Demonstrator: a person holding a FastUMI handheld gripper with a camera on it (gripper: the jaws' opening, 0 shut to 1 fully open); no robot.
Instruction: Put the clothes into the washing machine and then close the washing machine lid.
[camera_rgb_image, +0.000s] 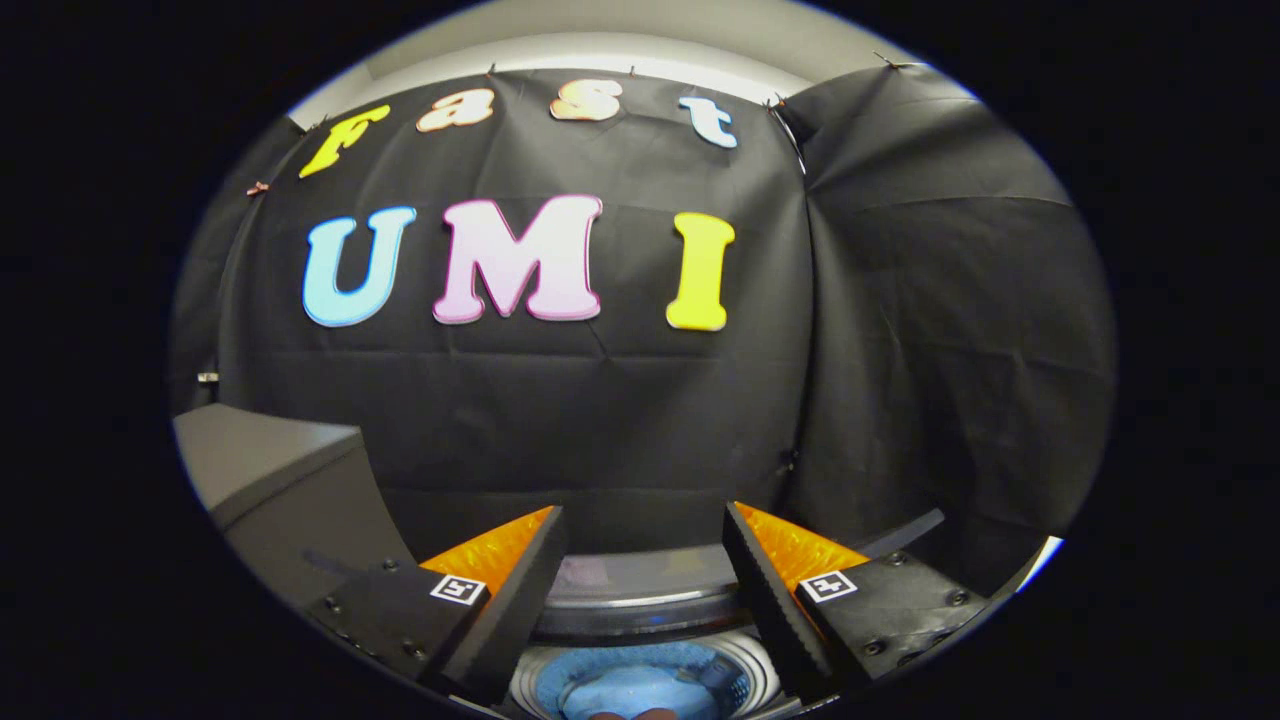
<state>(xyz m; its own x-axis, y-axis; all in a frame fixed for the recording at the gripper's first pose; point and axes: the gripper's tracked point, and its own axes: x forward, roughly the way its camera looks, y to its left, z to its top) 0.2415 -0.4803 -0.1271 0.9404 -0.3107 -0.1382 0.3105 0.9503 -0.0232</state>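
A recording booth: black cloth wall (620, 400) behind a washing machine (640, 610).

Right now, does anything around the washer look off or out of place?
Nothing stands out. The gripper is open and empty above the washing machine. Blue clothes lie down in the drum, below and between the fingers. The drum opening is uncovered, so the lid is not yet closed.

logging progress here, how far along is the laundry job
Done, it seems: blue clothes lie in the washing machine drum, below and between the fingers. In hand: nothing; the gripper is open and holds nothing. Left: closing the lid, since the drum is still uncovered; the lid itself I cannot pick out.
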